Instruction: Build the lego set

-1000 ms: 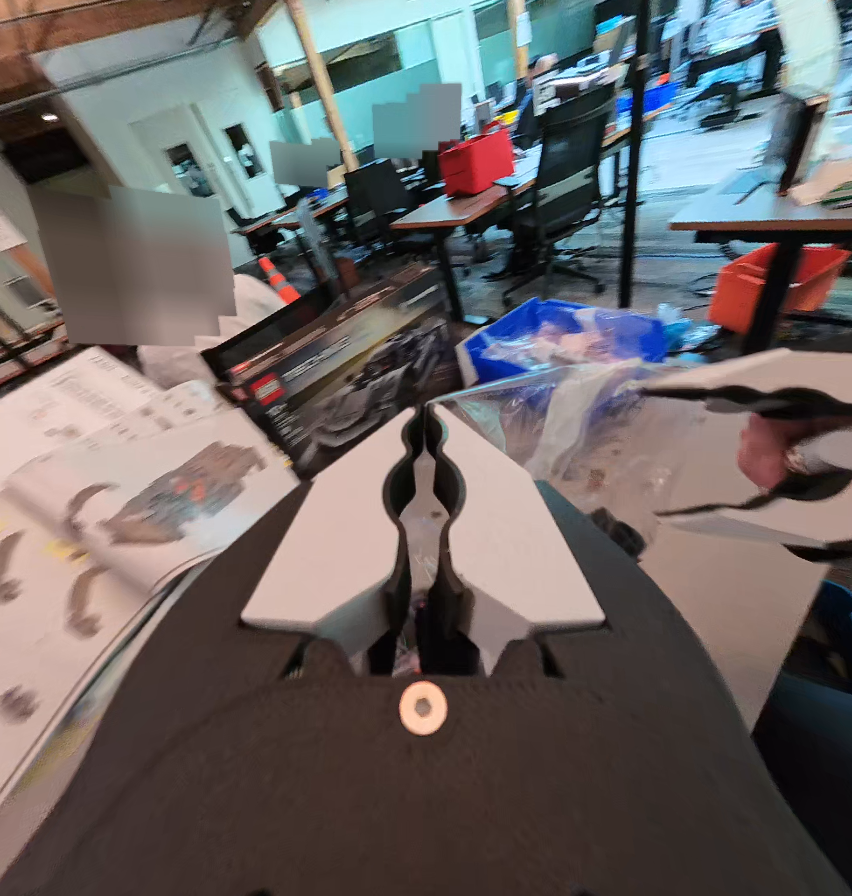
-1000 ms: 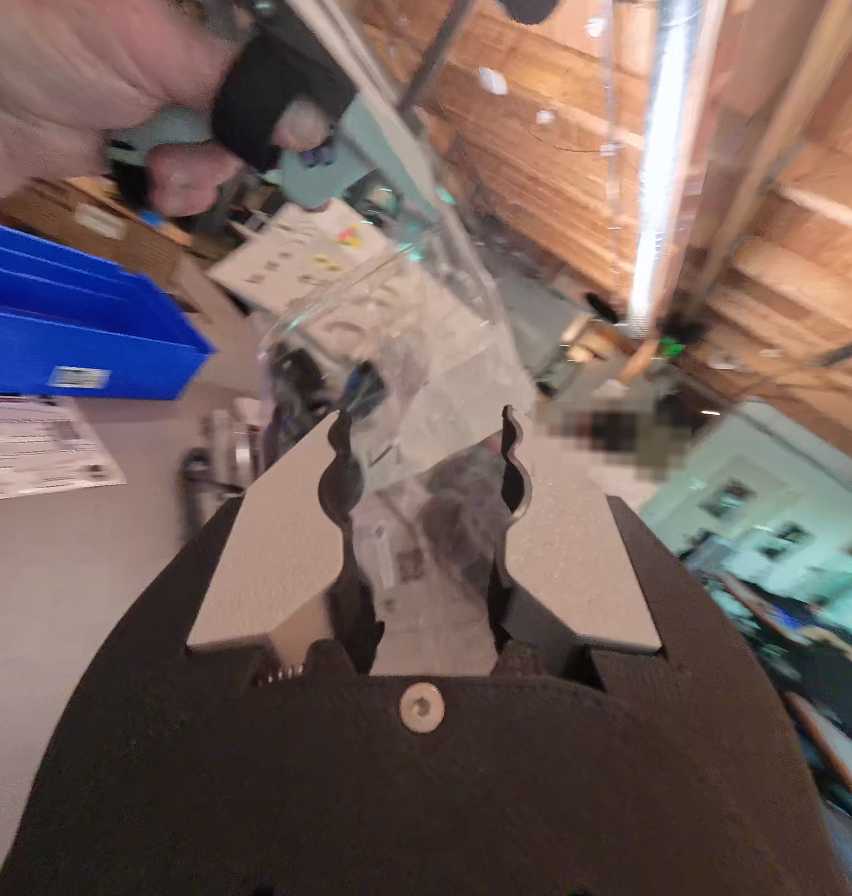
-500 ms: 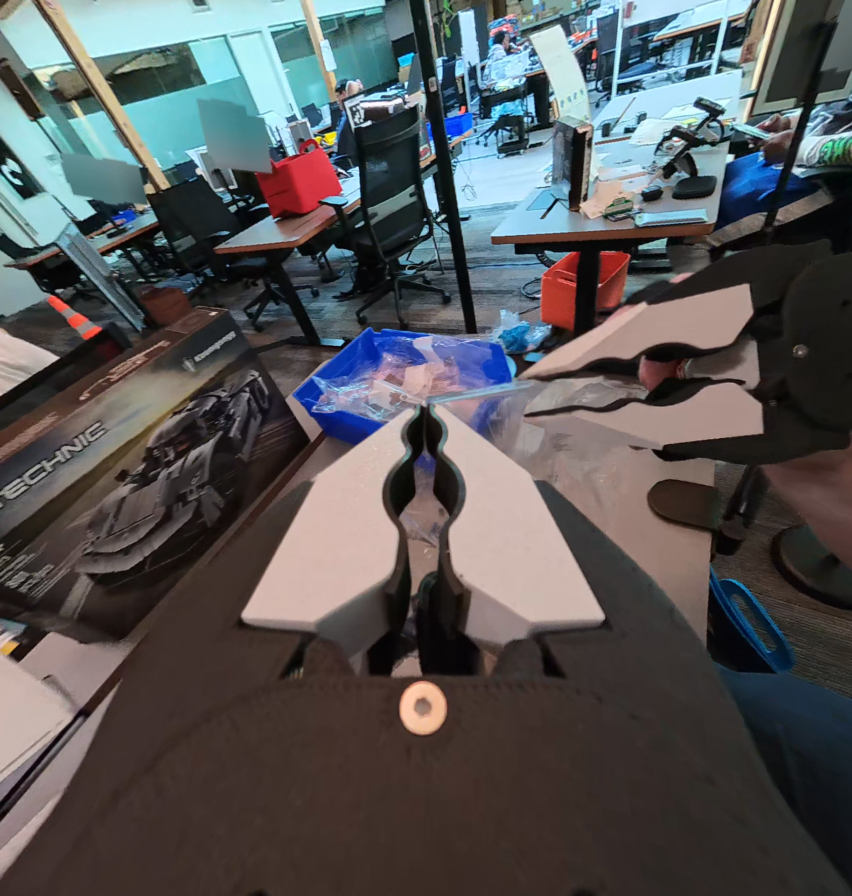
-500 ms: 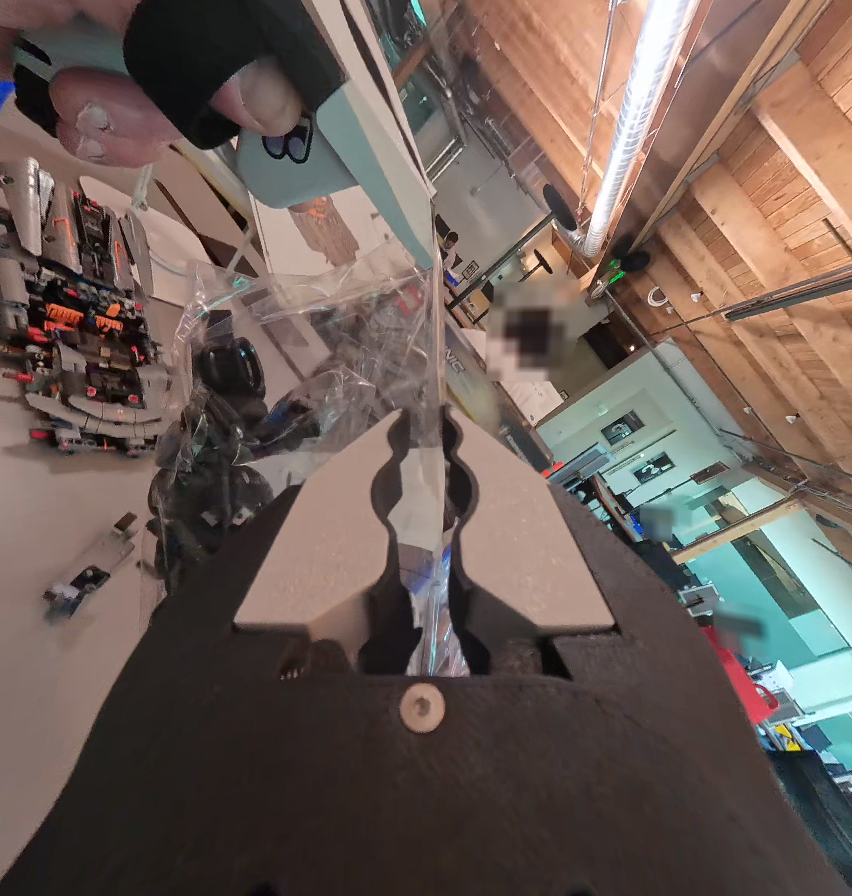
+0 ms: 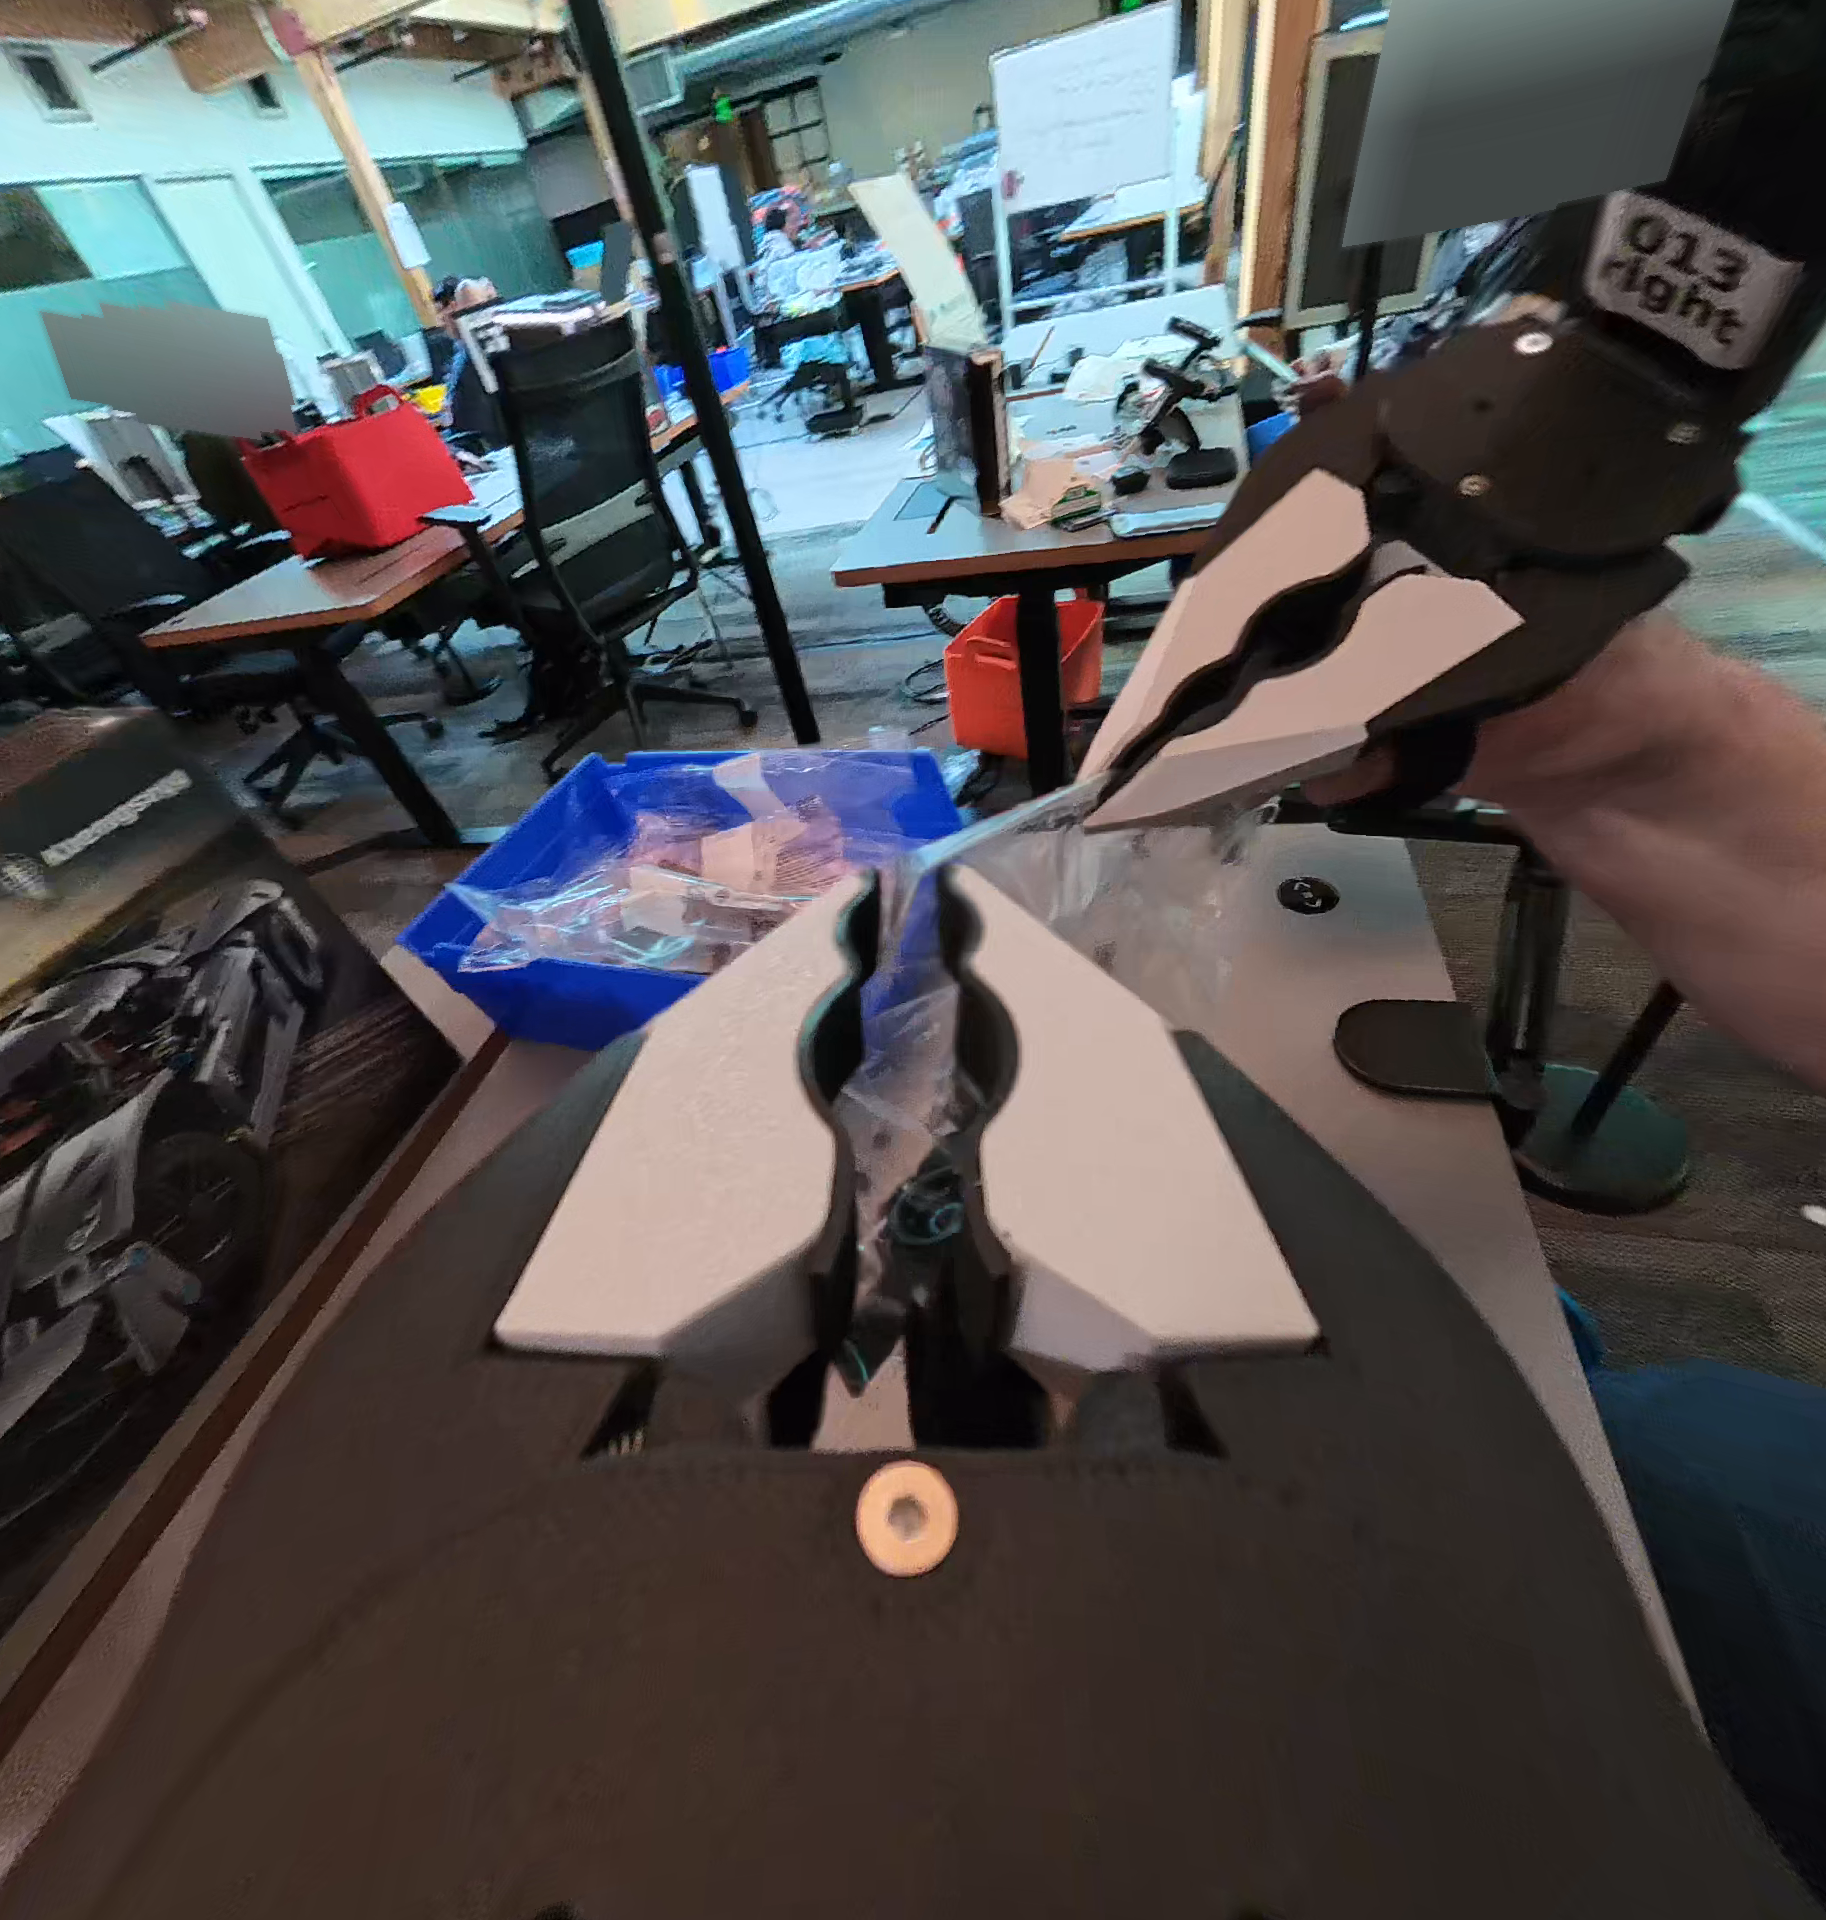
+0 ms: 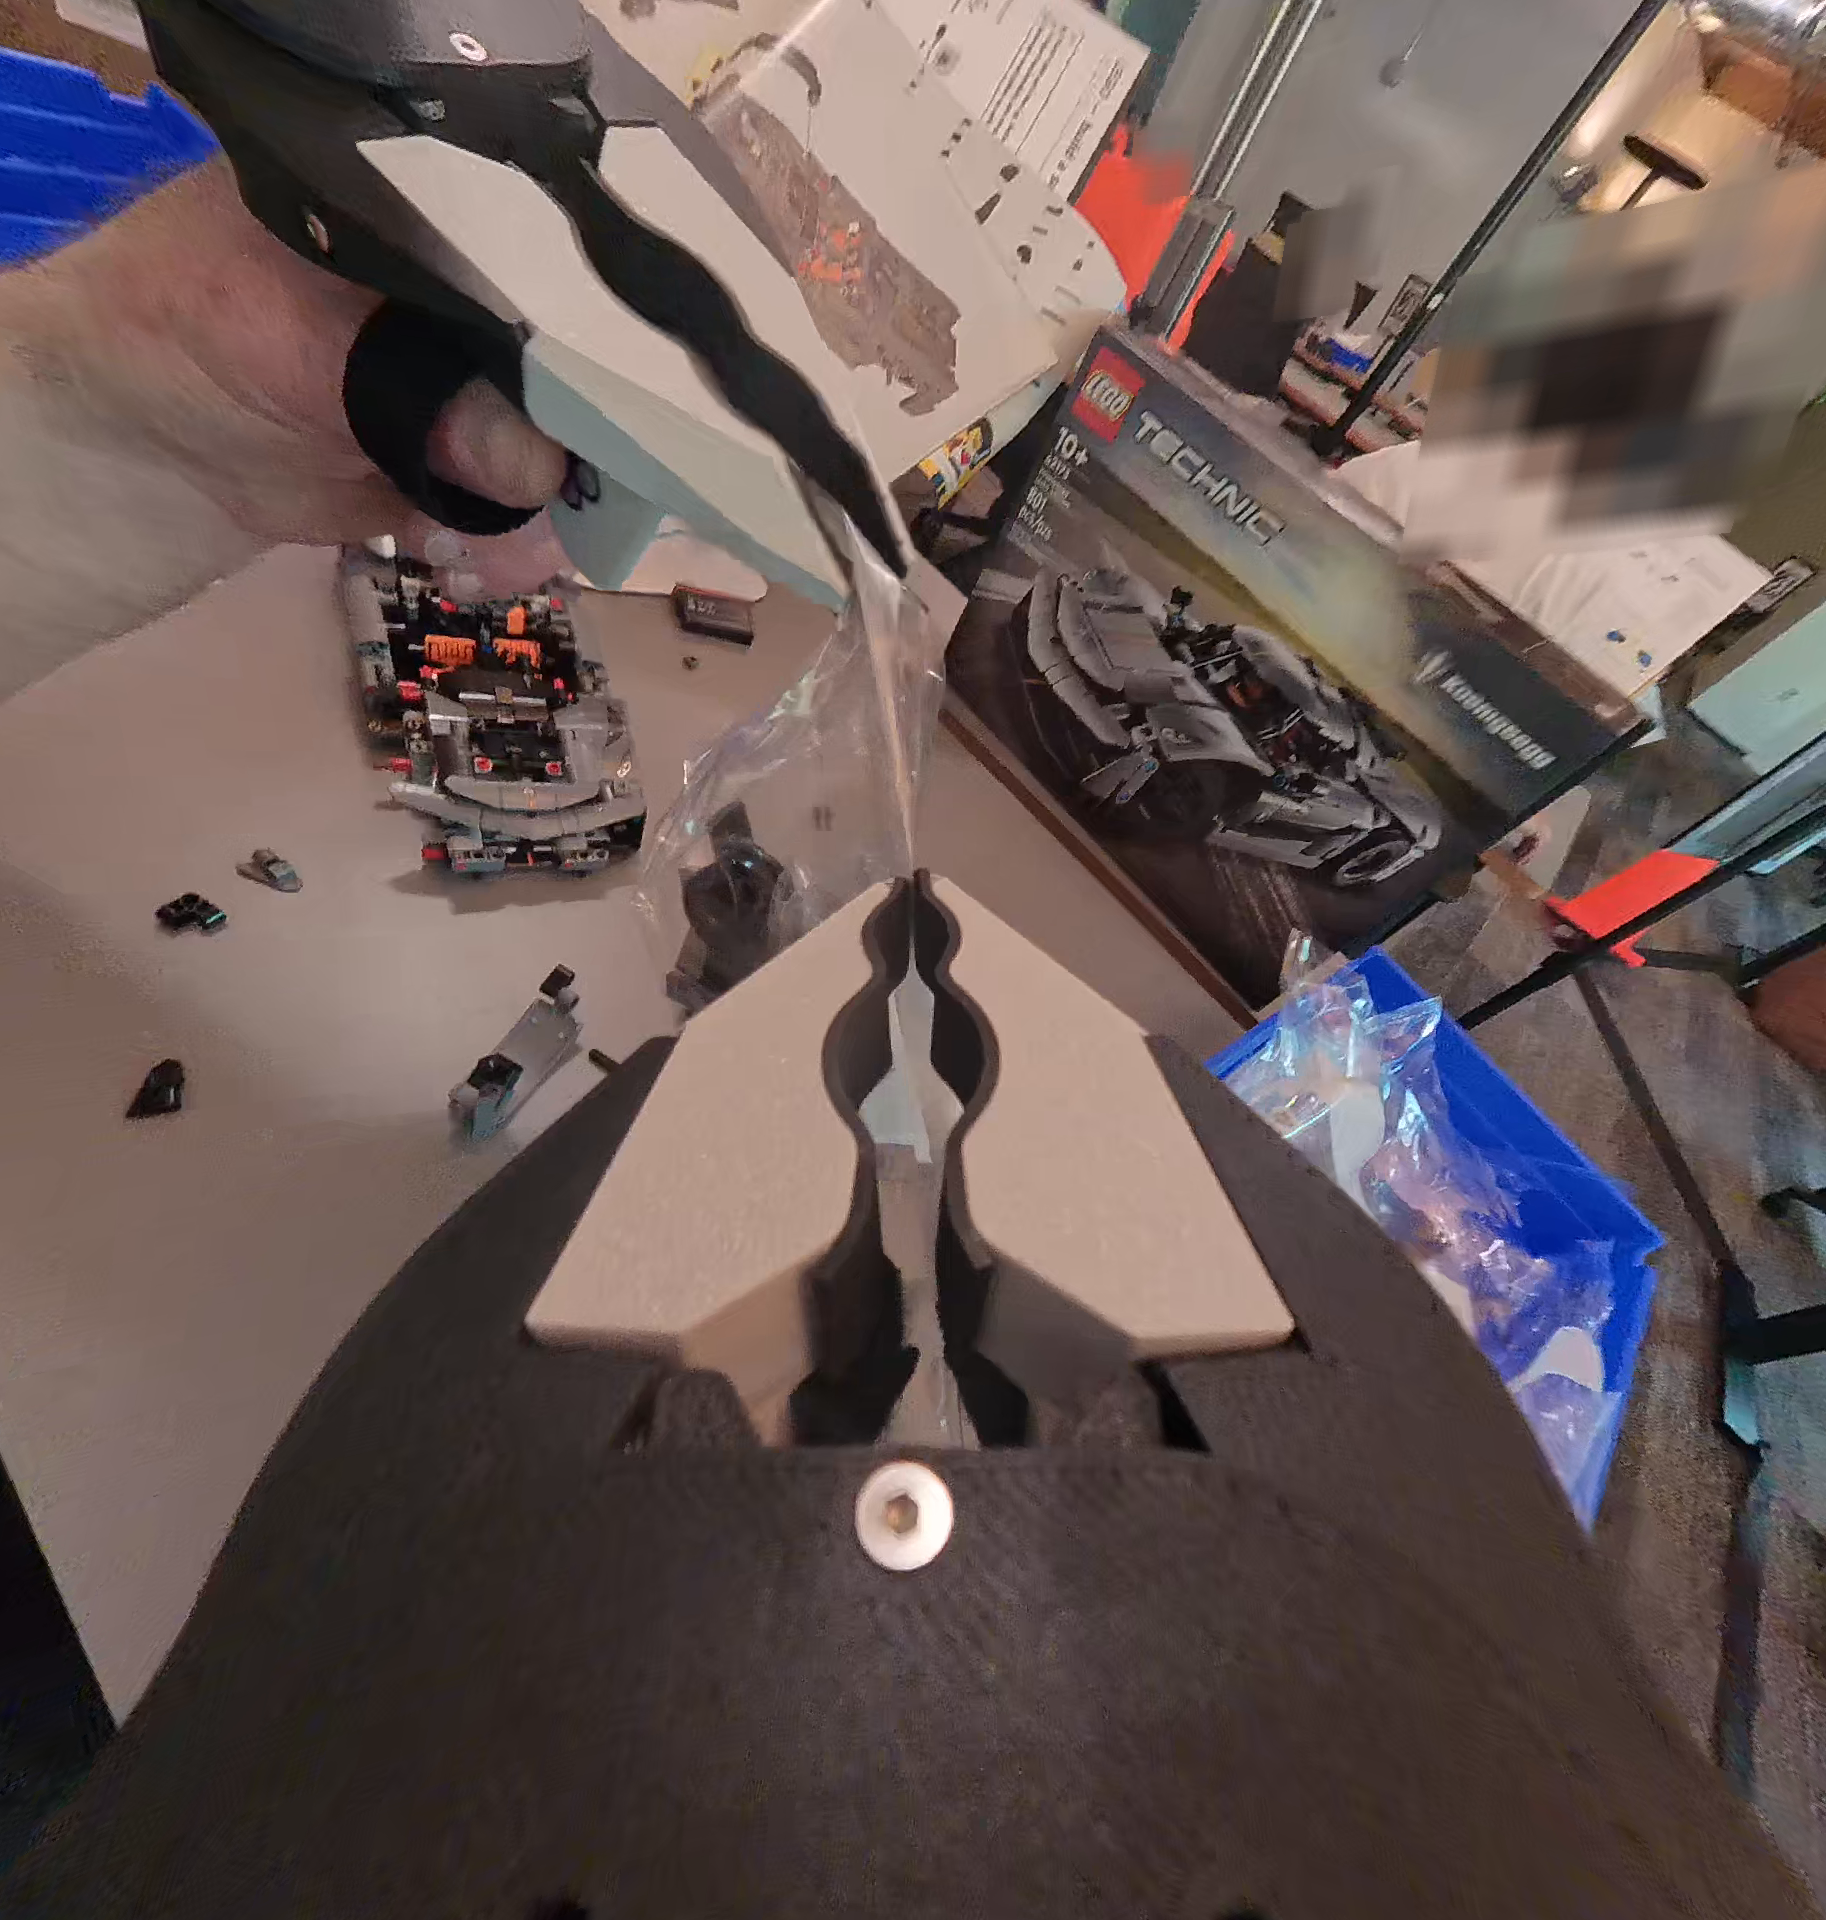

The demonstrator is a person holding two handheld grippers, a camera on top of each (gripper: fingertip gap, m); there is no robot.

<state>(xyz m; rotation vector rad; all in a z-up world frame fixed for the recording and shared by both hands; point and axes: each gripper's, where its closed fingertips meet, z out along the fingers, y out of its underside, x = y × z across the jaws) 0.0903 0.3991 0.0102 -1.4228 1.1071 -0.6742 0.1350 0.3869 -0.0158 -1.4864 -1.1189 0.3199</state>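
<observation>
A clear plastic bag (image 6: 784,769) with dark lego parts inside hangs above the grey table (image 6: 265,1195). My right gripper (image 6: 911,883) is shut on the bag's top edge. My left gripper (image 5: 911,894) is shut on the same bag (image 5: 1085,883), jaws nearly together with film between them. In the right wrist view the left gripper (image 6: 873,551) is up and to the left, with the film stretched between the two. In the left wrist view the right gripper (image 5: 1101,800) is at the upper right. A partly built grey and black lego car (image 6: 493,727) lies on the table.
The lego set's box (image 6: 1252,686) stands along the table's far edge, with the open instruction booklet (image 6: 888,208) behind it. A blue bin (image 6: 1511,1195) of empty bags sits at the table's corner. Loose pieces (image 6: 514,1060) lie near the car. Office desks and chairs (image 5: 576,520) stand beyond. One gripper's finger ends stand about 6 cm off the other's.
My right gripper was open around the bag and has shut on its edge. Both views have swung, and the bag is now stretched between the two grippers over the table.
</observation>
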